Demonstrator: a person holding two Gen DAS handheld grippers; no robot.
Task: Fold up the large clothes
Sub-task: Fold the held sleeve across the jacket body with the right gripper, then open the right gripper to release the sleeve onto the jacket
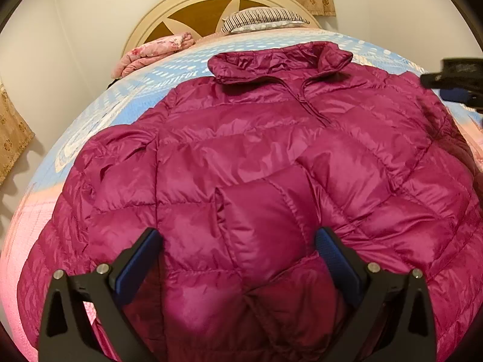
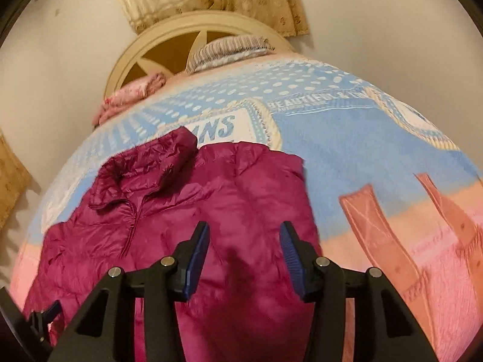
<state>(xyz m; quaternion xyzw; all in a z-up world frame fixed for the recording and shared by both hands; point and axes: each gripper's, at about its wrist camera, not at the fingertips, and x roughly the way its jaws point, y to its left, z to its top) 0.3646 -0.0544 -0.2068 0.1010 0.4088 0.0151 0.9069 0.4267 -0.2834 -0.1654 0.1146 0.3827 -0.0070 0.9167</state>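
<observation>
Both grippers are hovering spread over the jacket (image 1: 256, 157), pinching nothing. Left gripper (image 1: 238, 247) is hanging above the lower front near the hem; right gripper (image 2: 244, 250) is poised over the jacket's right edge, its jaws less wide. Jacket is lying flat, front up, collar (image 1: 277, 60) toward the headboard (image 1: 193, 9), on the blanket (image 2: 347, 150). To fold cleanly, each should probably be biting a full pinch of puffy shell at the edge, lifting evenly so the slippery fabric is not sliding.
</observation>
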